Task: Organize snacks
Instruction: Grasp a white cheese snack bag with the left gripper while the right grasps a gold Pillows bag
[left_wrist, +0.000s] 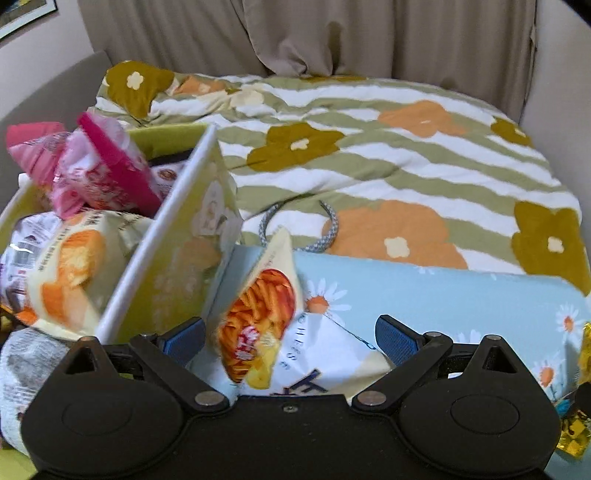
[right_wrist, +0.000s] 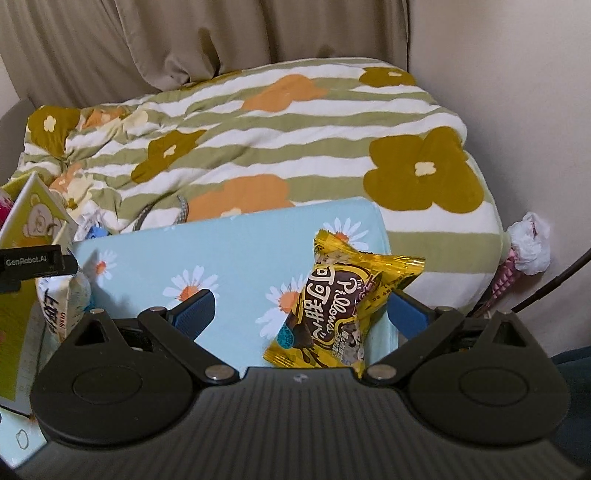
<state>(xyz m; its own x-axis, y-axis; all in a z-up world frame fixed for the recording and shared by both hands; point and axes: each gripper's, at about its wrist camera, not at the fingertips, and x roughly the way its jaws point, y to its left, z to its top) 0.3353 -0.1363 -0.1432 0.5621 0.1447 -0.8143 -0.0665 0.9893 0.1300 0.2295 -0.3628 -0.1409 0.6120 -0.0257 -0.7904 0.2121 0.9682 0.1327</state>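
Left gripper (left_wrist: 290, 338) wide open around a fries-print chip bag (left_wrist: 258, 325), beside the green storage box (left_wrist: 166, 236). Right gripper (right_wrist: 301, 314) open too, yellow cocoa pillow pack (right_wrist: 332, 306) between, near the daisy cushion's (right_wrist: 229, 251) right edge. Could slip off: slick, puffy wrappers.

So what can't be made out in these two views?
- Left wrist: box contents below the top packets, hidden by the pile and wall.
- Left wrist: chips bag lower part, behind the tongs' body.
- Right wrist: yellow snack packet bottom edge, cut off likewise; small print blurred.
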